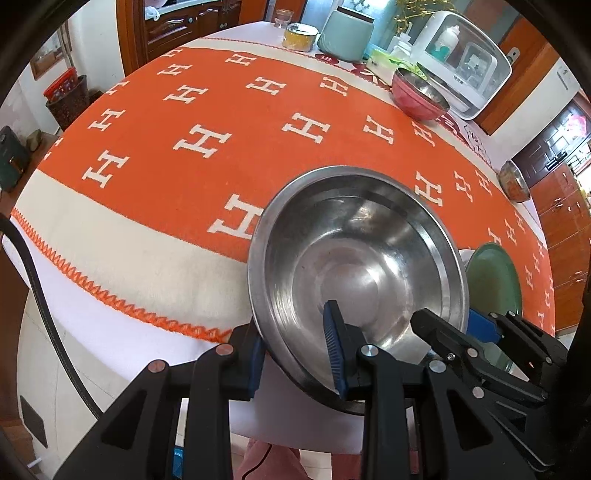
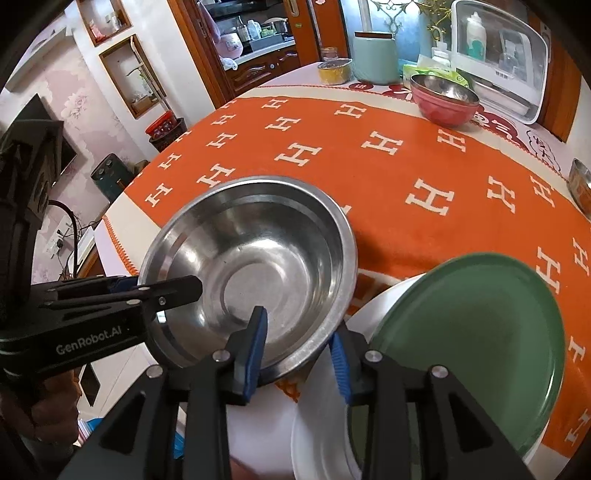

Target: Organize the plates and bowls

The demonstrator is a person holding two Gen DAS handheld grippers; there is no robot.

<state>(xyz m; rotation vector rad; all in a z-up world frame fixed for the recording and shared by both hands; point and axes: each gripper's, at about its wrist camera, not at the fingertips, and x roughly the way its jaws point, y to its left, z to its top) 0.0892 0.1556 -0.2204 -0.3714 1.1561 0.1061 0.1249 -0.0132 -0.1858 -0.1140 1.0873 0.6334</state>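
Observation:
A large steel bowl [image 1: 354,266] is held tilted above the near edge of the table; it also shows in the right wrist view [image 2: 255,266]. My left gripper [image 1: 295,354] is shut on its near-left rim, one finger inside and one outside. My right gripper [image 2: 299,350] is shut on its near-right rim; it also shows in the left wrist view [image 1: 465,328]. A green plate [image 2: 469,347] lies on a white plate [image 2: 321,443] to the right of the bowl. A red bowl with a steel inside [image 2: 443,99] stands at the far side.
The table carries an orange cloth with white H marks [image 1: 207,110]. At the back stand a mint canister [image 1: 345,35], a yellow tin [image 1: 299,35] and a white appliance [image 1: 461,59]. Another steel bowl [image 1: 513,181] sits at the right edge.

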